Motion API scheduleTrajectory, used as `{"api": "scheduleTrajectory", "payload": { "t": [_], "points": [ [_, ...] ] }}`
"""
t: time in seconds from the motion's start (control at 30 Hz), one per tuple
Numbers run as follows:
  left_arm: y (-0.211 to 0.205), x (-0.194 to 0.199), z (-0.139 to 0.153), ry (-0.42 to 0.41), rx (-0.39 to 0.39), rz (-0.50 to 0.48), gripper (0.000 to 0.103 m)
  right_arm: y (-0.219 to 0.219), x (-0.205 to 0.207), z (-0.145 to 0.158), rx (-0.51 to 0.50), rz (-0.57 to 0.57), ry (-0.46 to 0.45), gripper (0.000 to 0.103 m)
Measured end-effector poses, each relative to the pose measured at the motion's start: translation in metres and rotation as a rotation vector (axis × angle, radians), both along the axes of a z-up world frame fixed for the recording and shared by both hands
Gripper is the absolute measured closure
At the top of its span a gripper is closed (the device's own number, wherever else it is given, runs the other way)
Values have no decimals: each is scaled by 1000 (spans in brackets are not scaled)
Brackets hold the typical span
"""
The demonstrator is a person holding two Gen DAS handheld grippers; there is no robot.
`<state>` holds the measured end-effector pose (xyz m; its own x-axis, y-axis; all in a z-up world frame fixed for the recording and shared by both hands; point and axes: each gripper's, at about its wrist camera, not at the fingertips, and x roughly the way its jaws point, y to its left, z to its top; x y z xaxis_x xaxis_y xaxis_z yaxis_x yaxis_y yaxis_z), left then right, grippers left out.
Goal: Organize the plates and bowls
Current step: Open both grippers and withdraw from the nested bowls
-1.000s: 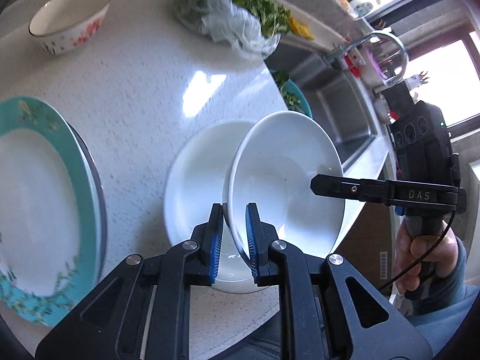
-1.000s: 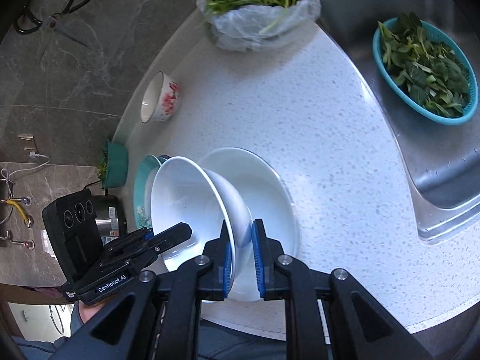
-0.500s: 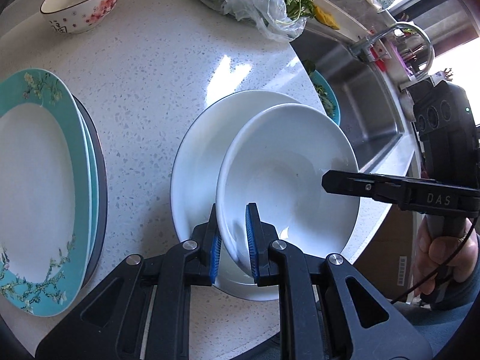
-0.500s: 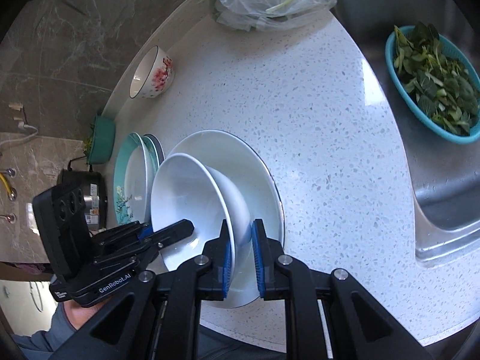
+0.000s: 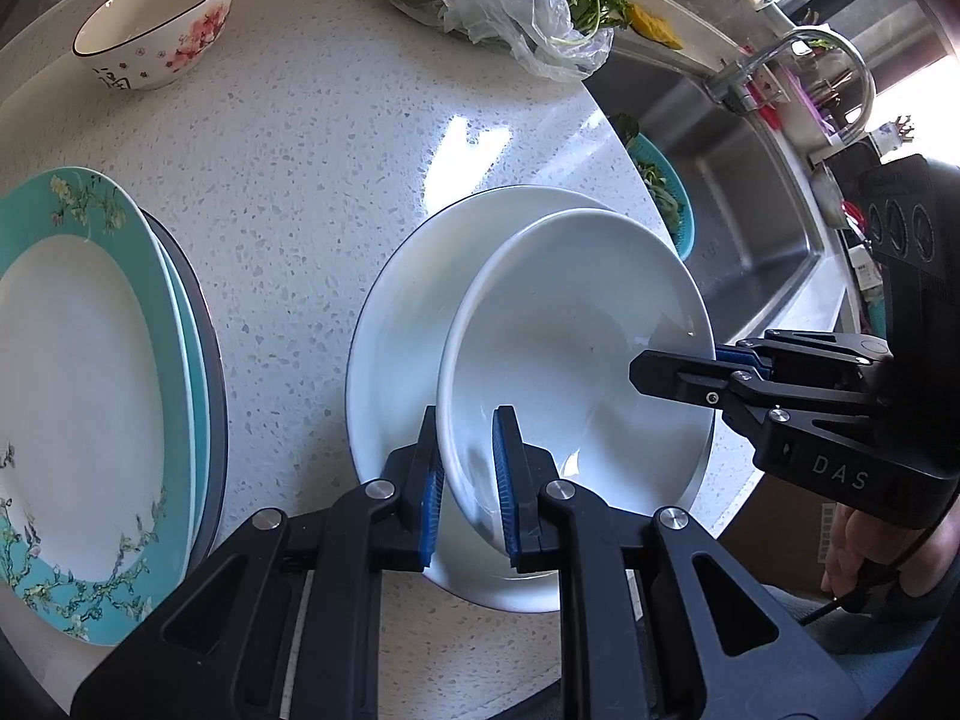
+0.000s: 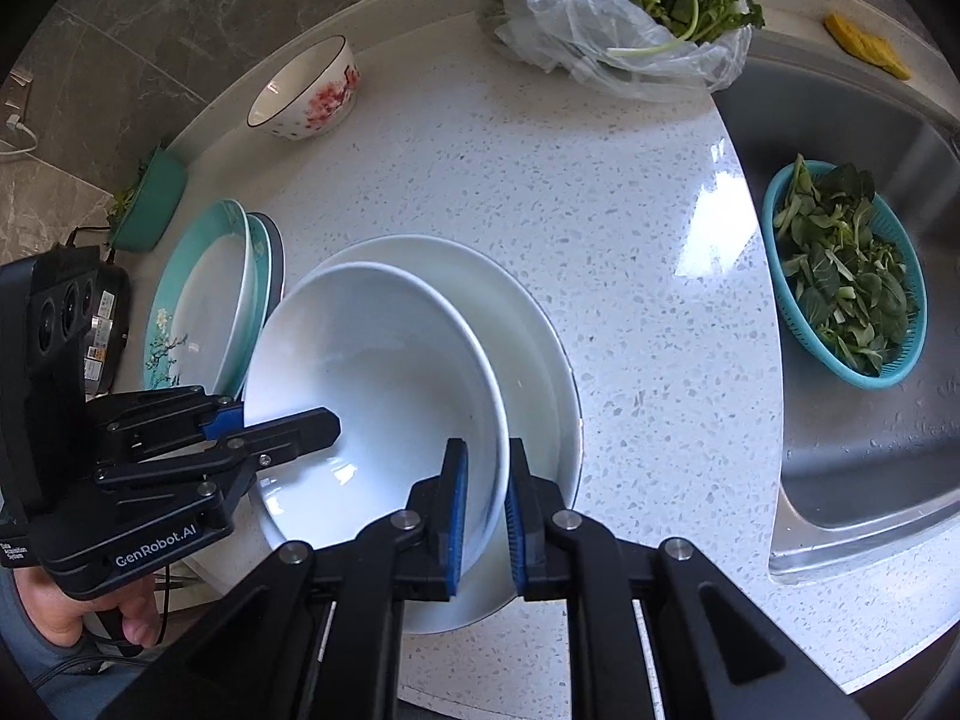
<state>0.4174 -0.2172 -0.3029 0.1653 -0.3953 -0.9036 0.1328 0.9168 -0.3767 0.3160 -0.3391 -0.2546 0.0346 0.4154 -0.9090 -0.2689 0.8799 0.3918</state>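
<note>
Both claws angled steeply down: left claw [image 5: 468,468] and right claw [image 6: 483,480] pinching opposite rims of white bowl [image 5: 570,360].

Your right gripper [image 6: 483,498] is clamped on the white bowl's [image 6: 372,372] rim, w/ the left gripper [image 6: 282,423] pinching the opposite rim. Bowl's sitting over the white plate [image 6: 528,348] just ahead.

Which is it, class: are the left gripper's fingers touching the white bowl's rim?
Touching. The left wrist view shows both fingers pressed against the white bowl rim.
</note>
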Motion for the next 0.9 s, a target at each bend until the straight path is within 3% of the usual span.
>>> {"api": "scheduleTrajectory", "payload": {
  "t": [0.23, 0.4, 0.5, 0.67, 0.9],
  "points": [
    [0, 1, 0, -3, -1, 4, 88, 3, -1, 2, -2, -6, 8, 84],
    [-1, 2, 1, -6, -4, 0, 83, 7, -2, 5, -6, 9, 9, 72],
    [-4, 2, 3, -10, -10, -10, 74, 7, -2, 9, -13, 6, -2, 69],
    [-12, 2, 6, -25, -34, -34, 49, 2, -1, 13, -8, -4, -14, 65],
    [-11, -1, 18, -40, -49, -41, 33, -12, 3, 25, 36, -40, -7, 64]
  ]
}}
